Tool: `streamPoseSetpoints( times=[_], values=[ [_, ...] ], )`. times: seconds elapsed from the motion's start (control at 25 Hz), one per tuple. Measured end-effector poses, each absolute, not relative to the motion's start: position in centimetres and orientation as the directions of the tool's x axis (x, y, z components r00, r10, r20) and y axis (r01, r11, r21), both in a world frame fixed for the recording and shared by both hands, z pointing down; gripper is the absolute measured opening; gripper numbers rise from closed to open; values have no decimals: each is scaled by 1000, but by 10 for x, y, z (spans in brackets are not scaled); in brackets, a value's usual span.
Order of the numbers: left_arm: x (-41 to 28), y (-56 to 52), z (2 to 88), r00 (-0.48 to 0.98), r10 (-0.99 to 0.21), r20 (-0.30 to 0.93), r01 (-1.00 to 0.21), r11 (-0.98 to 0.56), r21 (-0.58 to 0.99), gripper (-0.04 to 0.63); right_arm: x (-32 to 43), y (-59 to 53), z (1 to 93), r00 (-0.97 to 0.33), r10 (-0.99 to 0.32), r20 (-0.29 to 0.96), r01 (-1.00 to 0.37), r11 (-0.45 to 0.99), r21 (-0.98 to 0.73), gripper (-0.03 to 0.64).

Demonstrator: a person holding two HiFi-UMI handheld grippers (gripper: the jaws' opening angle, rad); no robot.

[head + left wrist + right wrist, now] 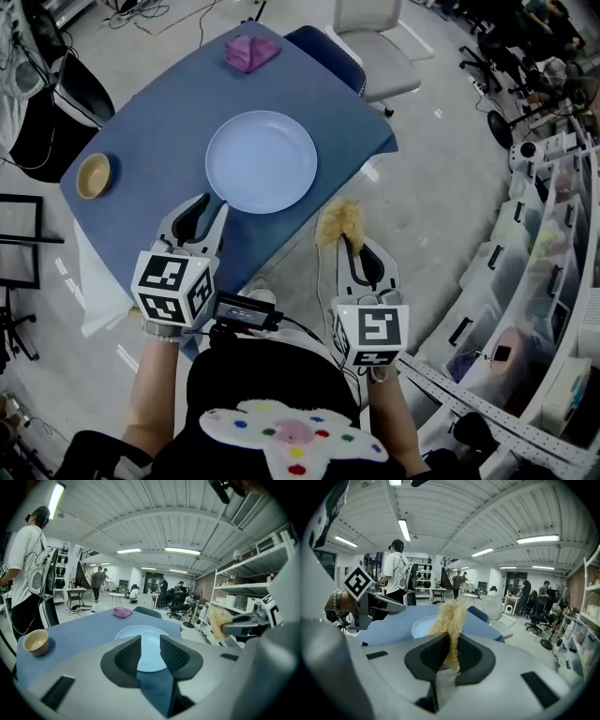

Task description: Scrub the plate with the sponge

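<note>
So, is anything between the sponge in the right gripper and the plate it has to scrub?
Nothing visible does. Between the sponge, clamped in the right gripper, and the empty plate lies only bare blue tablecloth.

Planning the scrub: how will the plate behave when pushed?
The plate looks rigid and smooth, so it will probably slide on the blue cloth rather than flex. Its low, wide shape makes tipping unlikely unless the rim is pressed.

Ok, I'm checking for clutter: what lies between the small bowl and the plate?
Only bare blue tablecloth between small bowl and plate; the head view shows it.
</note>
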State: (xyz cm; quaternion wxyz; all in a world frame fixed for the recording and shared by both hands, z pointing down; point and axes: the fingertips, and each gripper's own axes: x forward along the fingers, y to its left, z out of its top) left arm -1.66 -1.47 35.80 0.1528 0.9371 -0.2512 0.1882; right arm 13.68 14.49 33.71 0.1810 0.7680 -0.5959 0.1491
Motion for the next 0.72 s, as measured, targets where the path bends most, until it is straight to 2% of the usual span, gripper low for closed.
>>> streamPoseSetpoints(
  times=[0.72],
  values=[
    [-15,-90,426,737,-429,523,-619,-739,266,132,140,68,360,210,-837,505,-978,-183,104,43]
  ],
)
